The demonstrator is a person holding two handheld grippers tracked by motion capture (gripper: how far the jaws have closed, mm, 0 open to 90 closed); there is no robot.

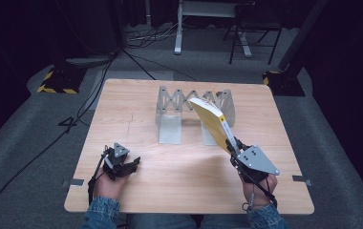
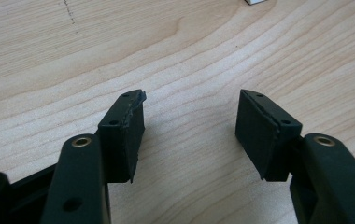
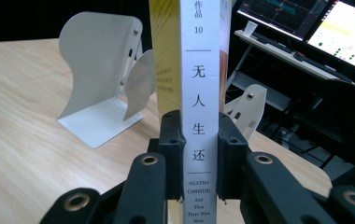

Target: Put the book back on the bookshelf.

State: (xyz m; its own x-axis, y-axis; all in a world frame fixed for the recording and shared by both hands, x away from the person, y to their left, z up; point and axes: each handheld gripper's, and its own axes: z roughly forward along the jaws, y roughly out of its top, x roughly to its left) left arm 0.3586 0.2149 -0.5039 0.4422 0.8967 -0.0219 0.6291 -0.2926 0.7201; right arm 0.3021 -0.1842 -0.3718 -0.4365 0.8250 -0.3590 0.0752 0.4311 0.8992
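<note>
Right gripper clamps tilted book, seemingly clear of table.

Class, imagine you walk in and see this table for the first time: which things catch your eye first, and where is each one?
The yellow book stands out first, held up off the table at the right, clamped at its white spine by the right gripper. Behind it, toward the far middle of the wooden table, stands a grey folding bookend rack. At the near left, the left gripper rests low over bare wood with its jaws apart.
</note>
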